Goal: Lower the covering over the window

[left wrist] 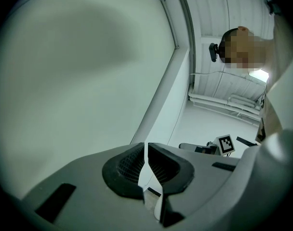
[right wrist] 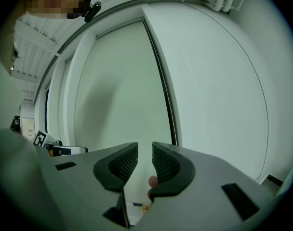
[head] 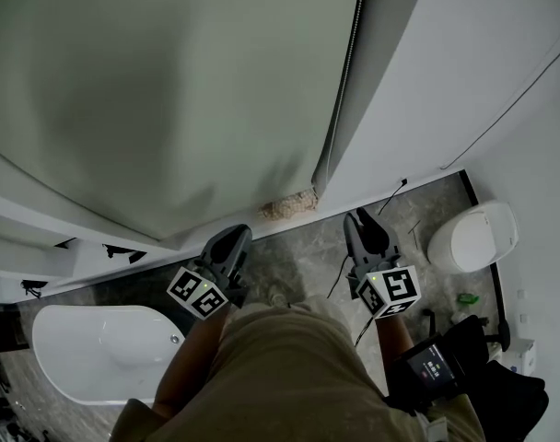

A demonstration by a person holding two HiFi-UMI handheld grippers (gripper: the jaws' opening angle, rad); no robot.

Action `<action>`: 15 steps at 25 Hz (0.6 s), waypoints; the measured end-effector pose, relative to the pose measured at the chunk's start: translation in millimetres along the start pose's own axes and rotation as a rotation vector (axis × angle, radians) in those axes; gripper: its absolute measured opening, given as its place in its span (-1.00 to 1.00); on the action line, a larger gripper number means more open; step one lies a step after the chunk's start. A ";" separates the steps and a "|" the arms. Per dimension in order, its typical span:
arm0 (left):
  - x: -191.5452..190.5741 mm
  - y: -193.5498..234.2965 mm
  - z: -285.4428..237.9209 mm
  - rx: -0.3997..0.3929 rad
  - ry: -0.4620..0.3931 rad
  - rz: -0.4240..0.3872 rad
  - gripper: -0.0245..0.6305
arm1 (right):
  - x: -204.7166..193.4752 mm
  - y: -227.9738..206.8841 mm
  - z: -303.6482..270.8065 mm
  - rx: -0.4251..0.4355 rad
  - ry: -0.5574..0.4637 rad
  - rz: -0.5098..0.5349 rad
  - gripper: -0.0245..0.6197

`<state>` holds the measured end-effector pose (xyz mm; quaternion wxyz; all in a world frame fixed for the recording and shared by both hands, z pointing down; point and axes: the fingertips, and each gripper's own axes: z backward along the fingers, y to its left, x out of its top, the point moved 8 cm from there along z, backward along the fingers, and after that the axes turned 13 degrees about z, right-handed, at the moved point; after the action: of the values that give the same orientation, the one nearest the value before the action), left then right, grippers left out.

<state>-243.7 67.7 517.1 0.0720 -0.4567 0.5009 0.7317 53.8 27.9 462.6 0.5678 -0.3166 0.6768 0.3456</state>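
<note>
A person stands facing a window with a pale grey-green blind (head: 151, 90) hanging low over it, its bottom edge close above a white ledge (head: 87, 247). A bead chain (head: 340, 90) runs down the blind's right edge, between the fabric and a plain white wall (head: 464, 72).

The left gripper (head: 236, 235) points towards the foot of the blind with its jaws clenched together and nothing between them. In its own view, the pads meet in front of the blind (left wrist: 79, 71). The right gripper (head: 358, 219) is held below the chain and clear of it. Its jaws stand partly apart and grasp nothing. Its own view looks through the gap (right wrist: 145, 160) at the blind (right wrist: 120, 90), with the chain (right wrist: 166, 95) just to the right.

The floor (head: 298, 265) is grey stone. A white tub (head: 96, 348) sits at the person's left and a white lidded bin (head: 473, 236) at the right. A crumbled patch (head: 287, 206) shows at the base of the wall between the two grippers.
</note>
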 end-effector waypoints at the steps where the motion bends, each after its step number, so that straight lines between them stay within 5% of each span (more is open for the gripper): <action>1: -0.5 0.2 -2.3 -0.006 0.006 0.002 -0.86 | 0.1 -1.6 1.9 -0.009 0.002 0.000 -0.62; 15: -14.5 11.5 -60.0 -0.011 0.055 0.015 -0.86 | -15.4 -42.4 -9.0 -0.019 0.020 -0.022 -0.62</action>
<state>-206.1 19.3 530.7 0.0503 -0.4734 0.5020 0.7220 86.0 -2.7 474.3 0.5616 -0.3328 0.6758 0.3424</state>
